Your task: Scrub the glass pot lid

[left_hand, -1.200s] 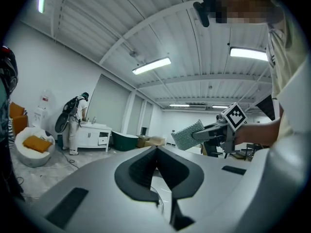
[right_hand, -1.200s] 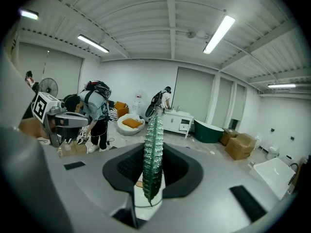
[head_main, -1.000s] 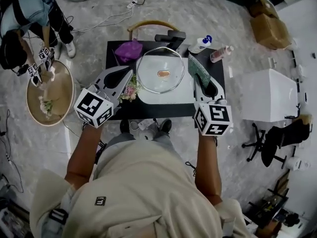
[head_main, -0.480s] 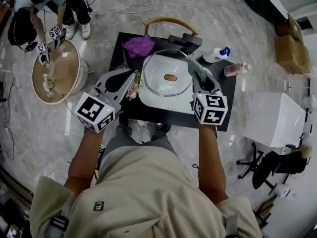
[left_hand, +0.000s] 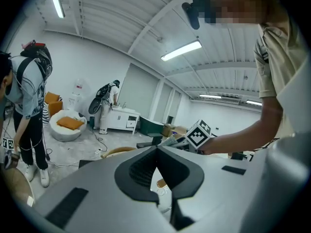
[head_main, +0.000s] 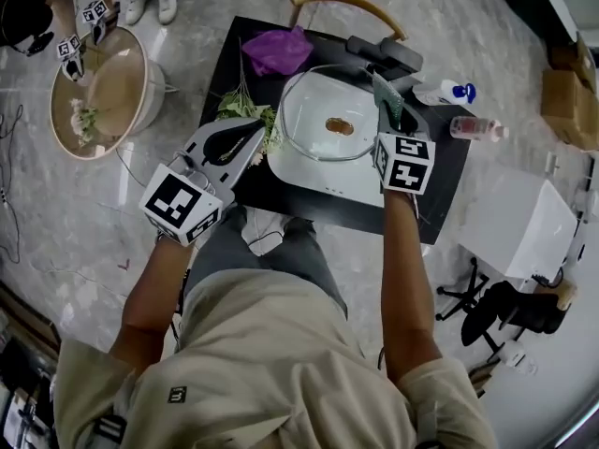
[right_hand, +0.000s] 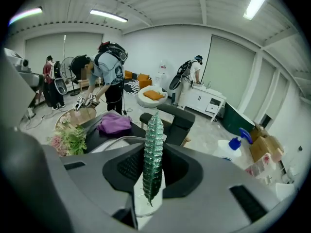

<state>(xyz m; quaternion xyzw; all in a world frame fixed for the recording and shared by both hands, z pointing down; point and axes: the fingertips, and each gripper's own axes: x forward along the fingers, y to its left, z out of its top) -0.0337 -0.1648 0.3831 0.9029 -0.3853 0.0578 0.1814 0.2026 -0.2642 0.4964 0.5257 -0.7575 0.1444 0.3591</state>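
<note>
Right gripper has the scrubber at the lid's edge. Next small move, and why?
Probably ease the right gripper down and left until the scrubber meets the lid. The scrubber is clamped in its jaws at the lid's right rim, seemingly clear of the glass. The left gripper is shut and empty.

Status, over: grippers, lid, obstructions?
Left gripper shut, empty. Right gripper shut on green scrub pad, by right rim of glass lid. Lid sits on white basin. Flowers left of it, not blocking.

The lid [head_main: 318, 101] lies on the basin [head_main: 309, 181]; flowers [head_main: 245, 110] left of it; cloth [head_main: 279, 50] behind; bottles [head_main: 449, 92] to its right.
</note>
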